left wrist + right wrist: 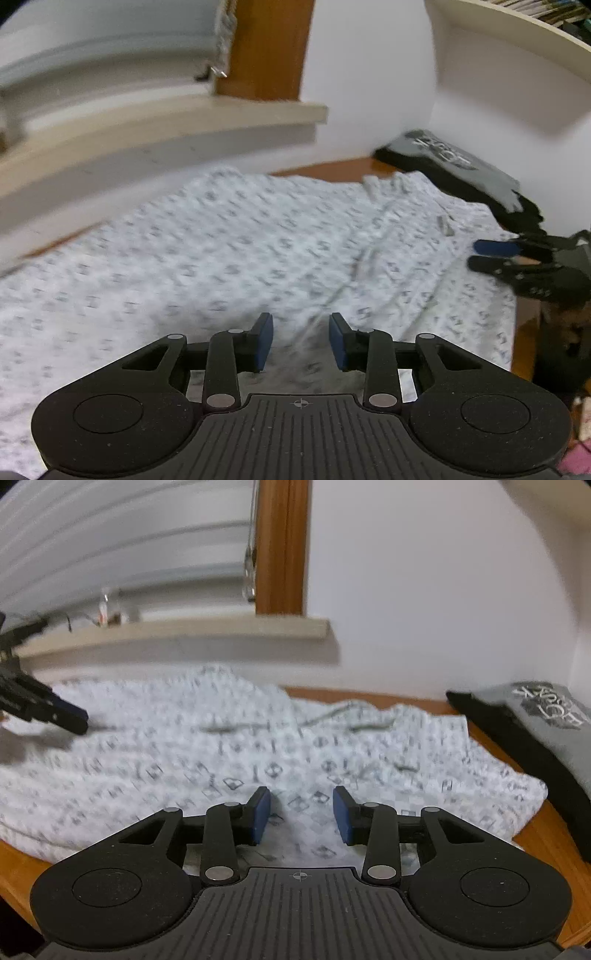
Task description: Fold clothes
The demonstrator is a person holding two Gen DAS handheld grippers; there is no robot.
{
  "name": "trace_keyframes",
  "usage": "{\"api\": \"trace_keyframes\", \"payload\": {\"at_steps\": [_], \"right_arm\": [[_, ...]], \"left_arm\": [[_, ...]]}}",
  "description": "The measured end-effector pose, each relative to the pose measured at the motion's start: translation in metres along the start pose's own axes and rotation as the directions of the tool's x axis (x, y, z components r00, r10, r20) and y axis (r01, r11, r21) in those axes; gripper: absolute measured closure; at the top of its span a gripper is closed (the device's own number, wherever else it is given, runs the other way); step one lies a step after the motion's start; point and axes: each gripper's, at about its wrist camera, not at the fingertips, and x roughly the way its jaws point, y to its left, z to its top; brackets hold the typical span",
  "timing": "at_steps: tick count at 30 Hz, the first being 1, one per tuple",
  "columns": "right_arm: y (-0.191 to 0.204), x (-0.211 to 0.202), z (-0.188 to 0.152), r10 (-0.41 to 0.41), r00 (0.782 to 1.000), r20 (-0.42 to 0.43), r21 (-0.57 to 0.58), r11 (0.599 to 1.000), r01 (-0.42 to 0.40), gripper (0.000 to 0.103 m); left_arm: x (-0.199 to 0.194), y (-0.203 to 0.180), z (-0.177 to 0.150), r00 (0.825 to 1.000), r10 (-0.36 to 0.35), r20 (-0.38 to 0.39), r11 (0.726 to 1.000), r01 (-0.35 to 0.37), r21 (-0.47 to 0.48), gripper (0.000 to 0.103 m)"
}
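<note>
A white garment with a small grey print (pixel 221 251) (pixel 258 746) lies spread over a wooden table (pixel 325 170) (pixel 22 864). My left gripper (pixel 301 341) hovers just above the cloth, open, with nothing between its blue pads. My right gripper (pixel 301 819) is open too, low over the garment's near edge, and holds nothing. In the left wrist view the right gripper (pixel 484 256) shows at the right over the cloth's edge. In the right wrist view the left gripper (pixel 70 716) shows at the far left above the cloth. Both views are blurred.
A folded grey and black garment with a printed logo (pixel 461 162) (pixel 535 716) lies at the table's back right, by the white wall. A window sill (pixel 166 125) (pixel 177 635) with blinds runs behind the table. A white shelf (pixel 517 55) hangs at the upper right.
</note>
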Motion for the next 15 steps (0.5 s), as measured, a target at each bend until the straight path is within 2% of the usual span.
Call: {"api": "trace_keyframes", "payload": {"at_steps": [3, 5, 11, 15], "right_arm": [[-0.002, 0.005, -0.004, 0.006, 1.000, -0.009, 0.009, 1.000, -0.006, 0.063], [-0.004, 0.006, -0.007, 0.012, 1.000, 0.003, 0.011, 1.000, -0.013, 0.063], [-0.008, 0.007, -0.013, 0.031, 0.999, 0.036, 0.026, 0.999, -0.032, 0.062], [-0.009, 0.007, -0.013, 0.036, 0.998, 0.042, 0.023, 0.999, -0.037, 0.062]], "left_arm": [[0.011, -0.008, 0.003, 0.999, -0.029, -0.023, 0.999, 0.029, 0.026, 0.069], [0.006, -0.007, 0.007, 1.000, -0.015, 0.011, 1.000, 0.015, 0.018, 0.102], [-0.010, -0.006, 0.019, 0.994, 0.031, 0.108, 1.000, -0.030, -0.004, 0.099], [-0.024, 0.005, 0.019, 0.979, 0.160, 0.124, 0.987, -0.159, -0.012, 0.084]]}}
